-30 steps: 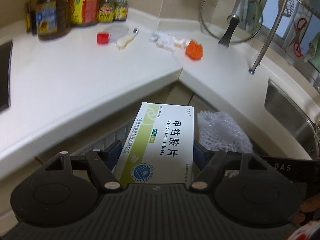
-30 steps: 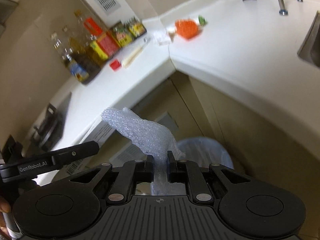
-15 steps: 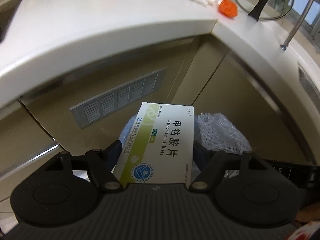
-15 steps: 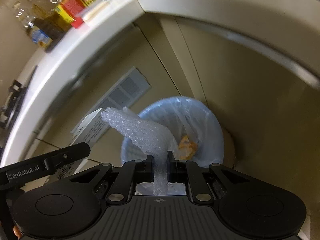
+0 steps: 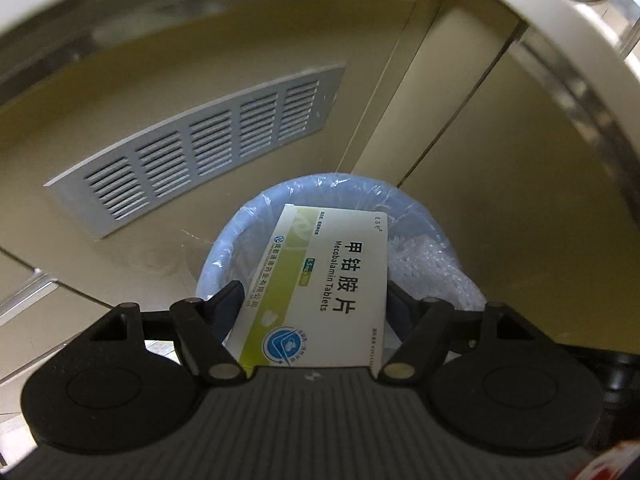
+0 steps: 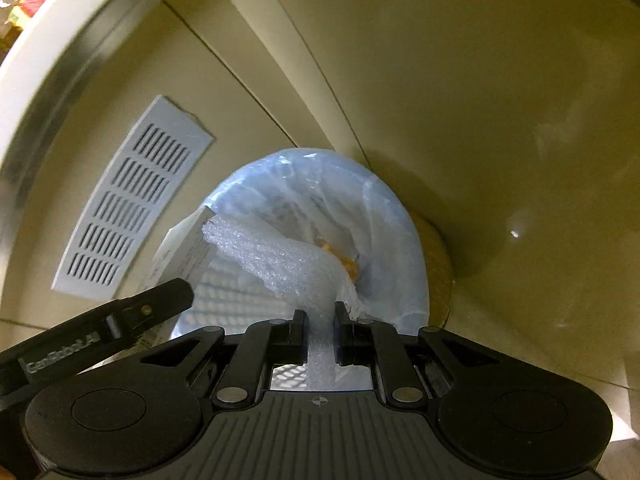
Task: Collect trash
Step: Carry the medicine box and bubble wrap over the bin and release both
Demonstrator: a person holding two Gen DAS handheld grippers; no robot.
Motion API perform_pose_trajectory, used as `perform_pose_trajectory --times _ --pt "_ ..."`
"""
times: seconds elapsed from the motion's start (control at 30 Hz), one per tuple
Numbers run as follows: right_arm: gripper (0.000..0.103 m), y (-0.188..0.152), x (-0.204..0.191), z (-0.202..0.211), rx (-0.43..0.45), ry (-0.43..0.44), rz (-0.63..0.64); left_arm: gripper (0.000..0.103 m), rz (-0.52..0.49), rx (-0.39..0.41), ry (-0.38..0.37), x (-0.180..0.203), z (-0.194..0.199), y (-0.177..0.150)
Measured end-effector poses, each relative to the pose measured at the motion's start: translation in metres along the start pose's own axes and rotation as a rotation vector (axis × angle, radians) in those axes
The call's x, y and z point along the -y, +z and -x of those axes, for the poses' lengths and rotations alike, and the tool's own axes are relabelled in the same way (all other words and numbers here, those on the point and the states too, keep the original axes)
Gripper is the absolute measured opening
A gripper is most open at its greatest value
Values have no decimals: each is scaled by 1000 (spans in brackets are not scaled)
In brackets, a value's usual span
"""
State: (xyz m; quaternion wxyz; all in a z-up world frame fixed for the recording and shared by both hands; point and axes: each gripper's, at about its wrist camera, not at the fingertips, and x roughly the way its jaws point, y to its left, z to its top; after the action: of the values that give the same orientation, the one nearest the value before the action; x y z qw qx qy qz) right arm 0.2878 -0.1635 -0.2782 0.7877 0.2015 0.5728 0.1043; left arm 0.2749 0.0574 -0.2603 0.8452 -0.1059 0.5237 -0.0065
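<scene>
Left tool (image 5: 316, 300) clamps flat cardboard box (image 5: 320, 288); right tool (image 6: 321, 316) pinches pebbled foam sheet (image 6: 280, 260) above round plastic-lined bin (image 6: 400, 240).

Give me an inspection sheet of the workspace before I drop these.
Surface: floor barely visible; countertop edge overhead.
Job's things: tablet box and foam sheet, both over the bin, which has a blue liner; orange scrap inside.
Clutter: jars on the counter, blurred, top left in the right wrist view.
Grippers: left gripper holds the box, jaws wide; right gripper shut on the foam.
Cables: nothing seen.
Surroundings: beige cabinet doors meeting at a corner behind the bin; grey vent grille to its left.
</scene>
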Motion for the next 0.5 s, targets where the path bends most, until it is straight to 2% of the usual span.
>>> perform_pose_trajectory --times 0.37,0.5 --pt "12 9 8 -21 -8 -18 -61 74 -21 -58 26 4 -44 2" --pt "12 11 9 -24 -11 -22 -71 74 -22 -89 5 3 -57 4"
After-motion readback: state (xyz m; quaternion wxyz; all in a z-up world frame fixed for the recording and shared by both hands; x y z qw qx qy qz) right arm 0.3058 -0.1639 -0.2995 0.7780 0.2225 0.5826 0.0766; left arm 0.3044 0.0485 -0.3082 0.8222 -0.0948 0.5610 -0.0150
